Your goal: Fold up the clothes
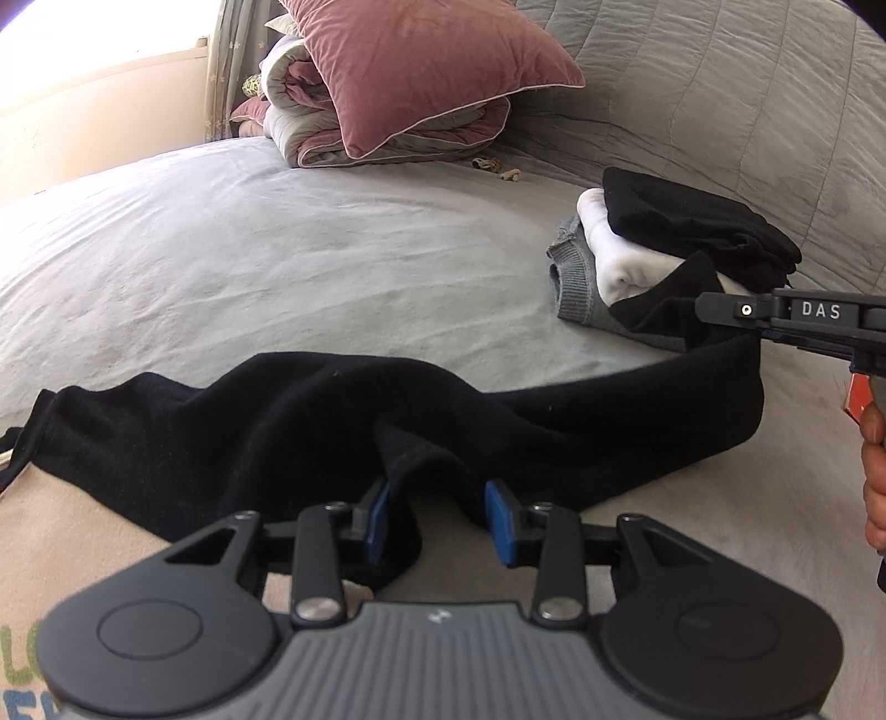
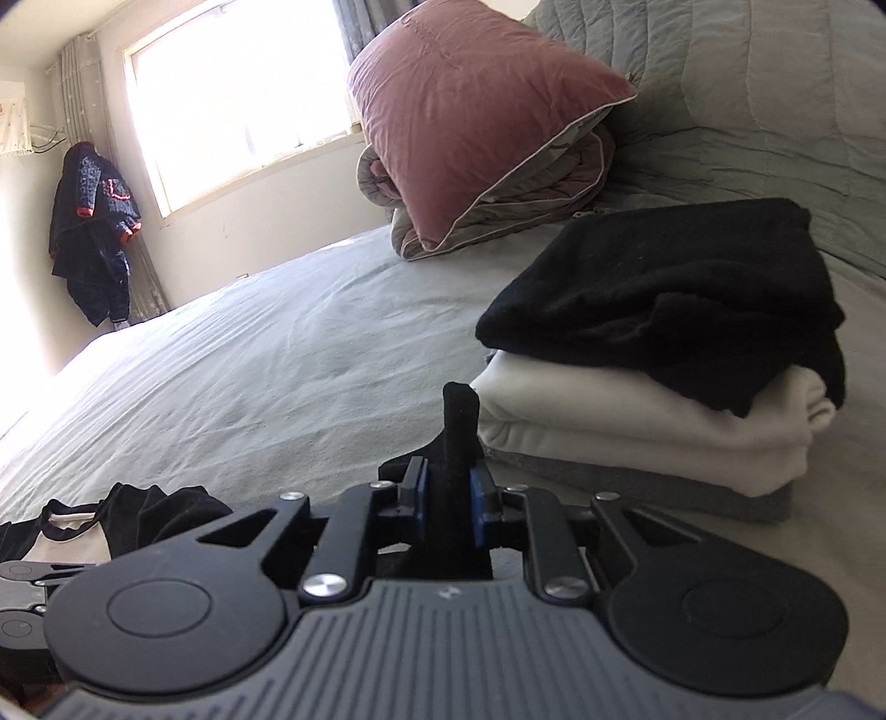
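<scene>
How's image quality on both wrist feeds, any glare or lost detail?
Left wrist view: window blown out at the upper left; black garment shows little fold detail. Right wrist view: window glare washes out the wall; bed edge bends from fisheye; folded stack sharp.

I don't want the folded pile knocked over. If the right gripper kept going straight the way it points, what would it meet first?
Probably the pile of folded clothes: the right gripper, shut on the black knitted garment, faces the pile's folded white garment and the grey one beneath it. Depth is unclear.
</scene>
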Demonstrator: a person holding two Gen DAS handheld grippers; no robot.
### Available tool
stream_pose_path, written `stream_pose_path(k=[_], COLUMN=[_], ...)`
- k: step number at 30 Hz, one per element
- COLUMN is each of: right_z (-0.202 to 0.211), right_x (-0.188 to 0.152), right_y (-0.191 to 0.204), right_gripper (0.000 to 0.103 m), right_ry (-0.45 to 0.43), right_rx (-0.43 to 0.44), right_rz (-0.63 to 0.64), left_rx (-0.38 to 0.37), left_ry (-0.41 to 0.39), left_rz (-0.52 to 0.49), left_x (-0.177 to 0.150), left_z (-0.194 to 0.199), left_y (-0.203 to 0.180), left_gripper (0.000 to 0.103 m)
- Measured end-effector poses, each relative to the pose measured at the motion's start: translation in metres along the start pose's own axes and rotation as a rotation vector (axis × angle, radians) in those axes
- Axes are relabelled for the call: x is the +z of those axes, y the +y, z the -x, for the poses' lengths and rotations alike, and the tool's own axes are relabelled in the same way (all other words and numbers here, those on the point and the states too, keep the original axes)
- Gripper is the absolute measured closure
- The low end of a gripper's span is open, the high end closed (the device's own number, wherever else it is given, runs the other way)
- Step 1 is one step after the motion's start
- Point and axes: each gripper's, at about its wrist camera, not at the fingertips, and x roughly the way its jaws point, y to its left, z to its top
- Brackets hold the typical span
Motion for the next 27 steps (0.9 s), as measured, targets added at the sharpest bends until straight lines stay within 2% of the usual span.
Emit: stream_pose_path(k=[4, 9, 12, 13, 14, 15, 18, 21, 26, 27], right_z=[0.033, 0.057, 0.07, 0.075, 0.079, 0.083, 0.096, 0.107, 0.115, 0.113], right_x=[-0.019, -0.056, -0.068, -0.069, -0.07, -0.071, -0.075, -0.081, -0.08, -0.079], right_y=[-0.021, -0.039, -0.047, -0.049, -0.052, -0.055, -0.067, -0.084, -0.108, -0.111], right_gripper=[0.085, 0.084, 0.081, 0.076, 0.063, 0.056, 0.049, 0.046, 0.046, 0.046], right_ry=[-0.048, -0.013, 0.001, 0.003, 0.004, 0.002, -0.015, -0.038, -0.061, -0.062], right_rx=[-0.137, -0.235, -0.231, -0.222, -0.211, -0.205, -0.186, -0.153, -0.124, -0.125], right_rz=[-0.097, -0.22, -0.254, -0.261, -0.268, -0.276, -0.312, -0.367, -0.424, -0.423], left_rx=[0.015, 0.068, 0.076, 0.071, 0.063, 0.058, 0.05, 0.036, -0.018, -0.033], left_ry=[0.039, 0.076, 0.084, 0.082, 0.076, 0.068, 0.032, 0.009, 0.026, 0.021], left_rz=[-0.027, -0.071, -0.035, -0.017, 0.002, 0.018, 0.056, 0.069, 0.032, -0.001], left_x=[0.001, 0.002, 0.0, -0.001, -0.003, -0.004, -0.009, -0.006, 0.01, 0.012], left_z=[0.008, 0.013, 0.019, 0.023, 0.027, 0.031, 0.039, 0.036, 0.016, 0.012], left_y=[-0.011, -0.027, -0.034, -0.037, -0.041, -0.045, -0.065, -0.086, -0.12, -0.13], left_gripper=[0.065, 0.062, 0.06, 0.06, 0.058, 0.054, 0.048, 0.044, 0.045, 0.045])
